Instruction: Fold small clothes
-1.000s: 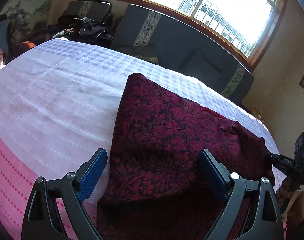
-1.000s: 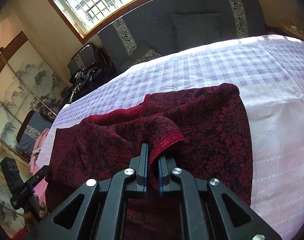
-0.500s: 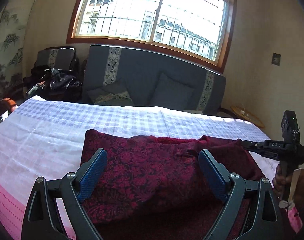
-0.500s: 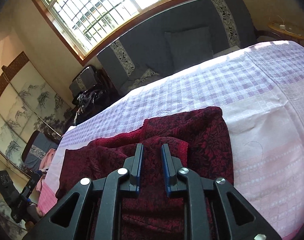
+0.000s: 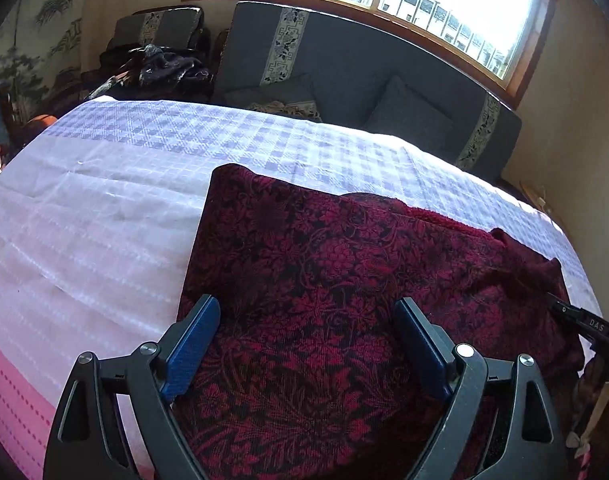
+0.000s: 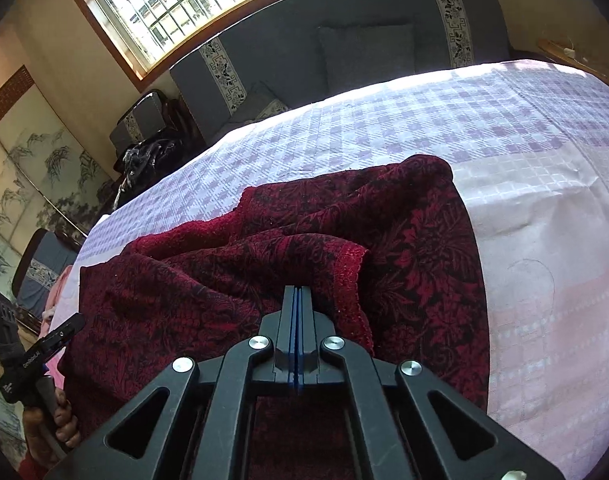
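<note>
My left gripper gapes wide over the red floral garment on the checked bedspread. My right gripper has its jaws pressed together; can't tell if cloth is pinched.

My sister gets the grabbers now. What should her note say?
Left gripper: open, hovering over the near part of the red cloth, holding nothing.
Right gripper: jaws shut flat together; whether they pinch any cloth is hidden.
The cloth lies on the checked bedspread, its left side flat, its right side rumpled with a hemmed flap turned over on top.
Done: cloth laid out, one flap partly brought in.
Left: smooth the rumples, finish the folds into a tidy stack.
</note>
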